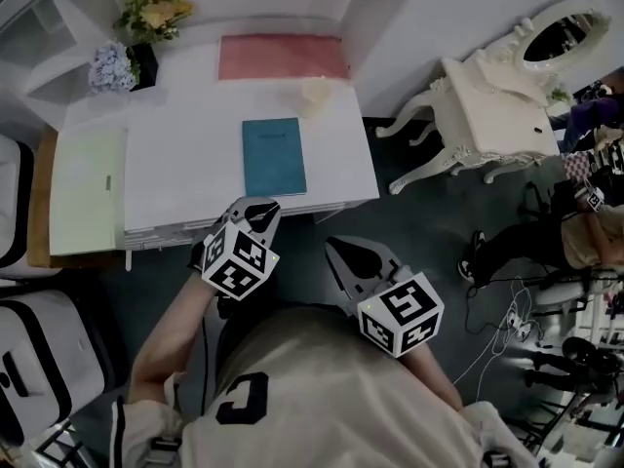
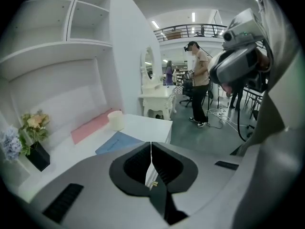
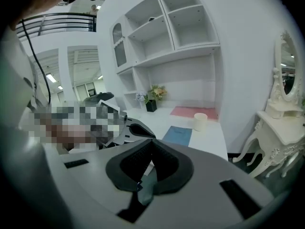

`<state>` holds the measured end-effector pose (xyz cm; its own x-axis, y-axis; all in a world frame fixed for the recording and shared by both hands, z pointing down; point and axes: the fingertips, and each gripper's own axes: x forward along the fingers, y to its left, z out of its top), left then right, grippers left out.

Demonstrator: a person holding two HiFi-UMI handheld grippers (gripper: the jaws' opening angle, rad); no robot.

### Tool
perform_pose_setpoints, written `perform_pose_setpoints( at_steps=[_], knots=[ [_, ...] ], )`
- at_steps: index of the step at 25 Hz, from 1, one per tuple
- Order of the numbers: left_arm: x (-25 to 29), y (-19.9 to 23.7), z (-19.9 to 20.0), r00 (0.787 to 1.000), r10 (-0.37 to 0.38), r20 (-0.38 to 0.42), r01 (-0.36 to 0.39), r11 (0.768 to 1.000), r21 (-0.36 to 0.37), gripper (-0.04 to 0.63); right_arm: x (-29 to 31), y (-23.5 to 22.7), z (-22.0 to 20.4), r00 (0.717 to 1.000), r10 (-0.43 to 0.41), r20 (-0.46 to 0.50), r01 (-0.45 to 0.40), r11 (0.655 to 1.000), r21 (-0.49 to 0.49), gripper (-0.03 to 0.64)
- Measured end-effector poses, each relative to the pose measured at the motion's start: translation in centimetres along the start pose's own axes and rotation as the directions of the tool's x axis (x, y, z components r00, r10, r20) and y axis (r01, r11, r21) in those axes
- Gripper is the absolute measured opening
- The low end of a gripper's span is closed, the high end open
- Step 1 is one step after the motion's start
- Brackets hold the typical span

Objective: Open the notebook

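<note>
A closed blue notebook [image 1: 273,156] lies flat in the middle of the white desk [image 1: 185,164]. My left gripper [image 1: 255,211] hovers at the desk's front edge, just short of the notebook, with its jaws shut and nothing between them. In the left gripper view the notebook [image 2: 116,143] lies ahead and to the left of the left gripper [image 2: 151,146]. My right gripper [image 1: 341,253] is shut and empty, off the desk's front right corner above the floor. From the right gripper [image 3: 152,140], the notebook [image 3: 178,135] shows beyond the jaws.
A cream cup [image 1: 315,96] and a pink mat [image 1: 283,57] sit behind the notebook. A pale green pad [image 1: 88,188] lies at the desk's left, with flower pots [image 1: 136,42] at the back left. A white dressing table [image 1: 497,105] stands to the right. A person [image 2: 199,82] stands further off.
</note>
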<state>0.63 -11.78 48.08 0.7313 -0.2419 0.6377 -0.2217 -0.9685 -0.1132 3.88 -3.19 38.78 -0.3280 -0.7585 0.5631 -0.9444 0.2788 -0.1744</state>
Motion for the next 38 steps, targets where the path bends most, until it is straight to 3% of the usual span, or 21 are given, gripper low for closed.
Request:
perform_pose_setpoints(
  at_steps=[7,15,16,18,23,29,38],
  knots=[
    [2.5,0.0,-0.4,0.997,-0.075,-0.023,0.076,0.995,0.068,0.015,1.3,1.1,0.3,0.999,-0.006,-0.036,0.005,1.000,-0.029,0.021],
    [4.8,0.1,-0.7,0.989,-0.114,-0.090,0.119,0.992,0.050,0.022,0.4,-2.1,0.3,0.999,-0.034,-0.027,0.034,0.999,0.016,0.021],
    [5.2,-0.1,-1.1,0.986,-0.124,-0.111,0.129,0.991,0.046,0.042,0.7,-2.4,0.2,0.999,-0.026,-0.029,0.027,0.999,0.017,0.021],
    [5.9,-0.5,-2.2,0.975,-0.142,-0.169,0.150,0.988,0.037,0.177,1.2,-3.0,0.1,0.999,0.001,-0.034,-0.001,1.000,0.012,0.021],
    [8.6,0.1,-3.4,0.963,-0.063,-0.261,0.082,0.994,0.066,0.190,2.2,-4.8,0.3,0.994,0.094,-0.048,-0.093,0.995,0.017,0.021],
    [12.5,0.0,-4.1,0.935,-0.010,-0.354,0.082,0.978,0.190,0.190,3.6,-6.5,-0.5,0.980,0.186,-0.075,-0.181,0.981,0.066,0.021],
    [14.8,-0.1,-5.6,0.914,0.054,-0.401,0.070,0.956,0.286,0.190,4.0,-6.7,-1.6,0.970,0.219,-0.102,-0.211,0.974,0.083,0.021]
  ],
)
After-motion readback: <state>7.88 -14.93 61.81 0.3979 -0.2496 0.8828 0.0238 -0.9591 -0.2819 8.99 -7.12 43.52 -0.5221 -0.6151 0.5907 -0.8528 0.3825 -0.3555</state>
